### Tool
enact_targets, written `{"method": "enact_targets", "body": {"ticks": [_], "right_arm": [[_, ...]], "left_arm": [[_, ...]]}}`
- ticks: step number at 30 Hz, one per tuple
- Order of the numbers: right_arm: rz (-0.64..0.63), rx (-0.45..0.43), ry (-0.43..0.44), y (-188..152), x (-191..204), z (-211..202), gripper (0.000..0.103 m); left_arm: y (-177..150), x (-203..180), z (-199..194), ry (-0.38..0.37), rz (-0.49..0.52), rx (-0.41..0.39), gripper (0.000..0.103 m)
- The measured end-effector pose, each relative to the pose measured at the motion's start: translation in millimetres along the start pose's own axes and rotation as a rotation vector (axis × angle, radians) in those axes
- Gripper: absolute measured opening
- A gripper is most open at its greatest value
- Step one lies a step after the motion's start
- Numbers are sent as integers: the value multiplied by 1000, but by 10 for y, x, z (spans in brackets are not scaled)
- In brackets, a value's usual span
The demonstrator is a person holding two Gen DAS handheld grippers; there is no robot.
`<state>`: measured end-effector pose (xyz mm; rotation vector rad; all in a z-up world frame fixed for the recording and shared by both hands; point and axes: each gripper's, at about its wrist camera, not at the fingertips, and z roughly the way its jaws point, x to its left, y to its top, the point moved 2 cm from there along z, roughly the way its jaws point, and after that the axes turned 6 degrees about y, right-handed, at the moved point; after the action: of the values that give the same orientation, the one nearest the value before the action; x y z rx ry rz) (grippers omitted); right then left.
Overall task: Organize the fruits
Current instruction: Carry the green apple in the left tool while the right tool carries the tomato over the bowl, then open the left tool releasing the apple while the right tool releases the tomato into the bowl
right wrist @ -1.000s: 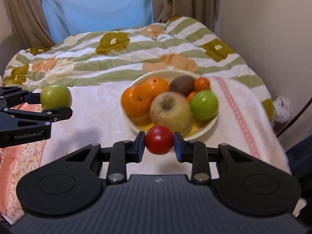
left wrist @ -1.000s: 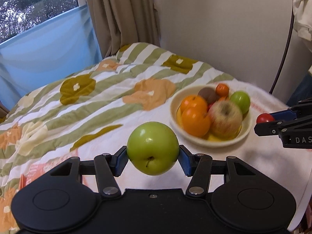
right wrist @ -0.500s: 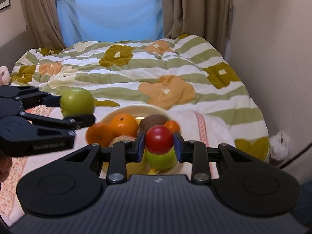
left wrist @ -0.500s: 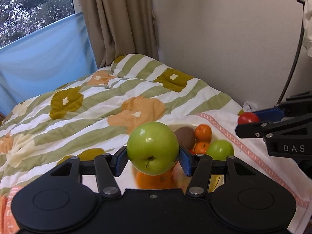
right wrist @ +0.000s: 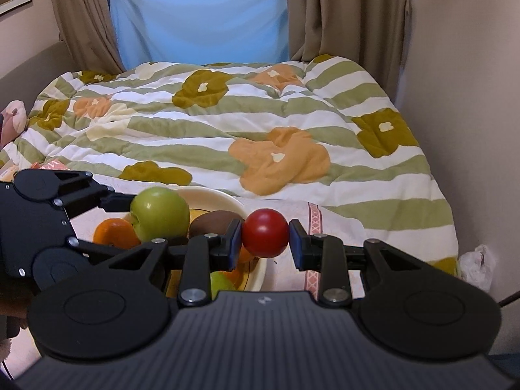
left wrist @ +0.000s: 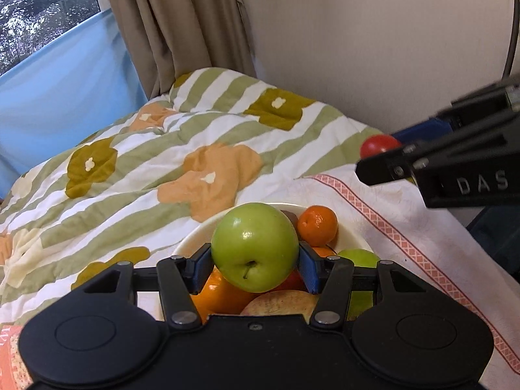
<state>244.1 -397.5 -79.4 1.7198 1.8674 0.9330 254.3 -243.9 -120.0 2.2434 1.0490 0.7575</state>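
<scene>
My left gripper (left wrist: pixel 255 268) is shut on a green apple (left wrist: pixel 255 247) and holds it right above a cream bowl (left wrist: pixel 191 243) of fruit. The bowl holds oranges (left wrist: pixel 318 226), a second green apple (left wrist: pixel 359 256), a reddish-yellow apple (left wrist: pixel 282 302) and a brown kiwi (right wrist: pixel 216 222). My right gripper (right wrist: pixel 265 243) is shut on a small red fruit (right wrist: pixel 265 237), held above the bowl's right rim (right wrist: pixel 227 196). The left gripper with its apple (right wrist: pixel 160 213) shows at the left of the right wrist view. The right gripper with the red fruit (left wrist: pixel 380 144) shows at the right of the left wrist view.
The bowl sits on a white cloth with a pink patterned border (left wrist: pixel 390 227) on a bed with a striped floral quilt (right wrist: pixel 260 123). A wall (left wrist: pixel 373 32) runs along the right side. Curtains (right wrist: pixel 341 13) and a blue sheet (right wrist: pixel 201 16) stand behind the bed.
Both grippers have moved forward toward the bowl with their fruits held. The green apple now hangs over the bowl and the red fruit over its right rim.
</scene>
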Motion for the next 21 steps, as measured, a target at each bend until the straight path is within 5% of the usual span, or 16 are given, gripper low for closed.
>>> {"method": "enact_targets", "body": {"ticks": [7, 13, 21], "right_arm": [[-4, 10, 28, 14, -69, 115, 46], [-15, 19, 59, 60, -78, 204, 46], [-53, 15, 117, 259, 44, 361, 46]], "left_arm": [[0, -111, 115, 26, 38, 24, 61], [6, -113, 24, 47, 39, -13, 87], [-49, 42, -134, 77, -10, -9, 87]]}}
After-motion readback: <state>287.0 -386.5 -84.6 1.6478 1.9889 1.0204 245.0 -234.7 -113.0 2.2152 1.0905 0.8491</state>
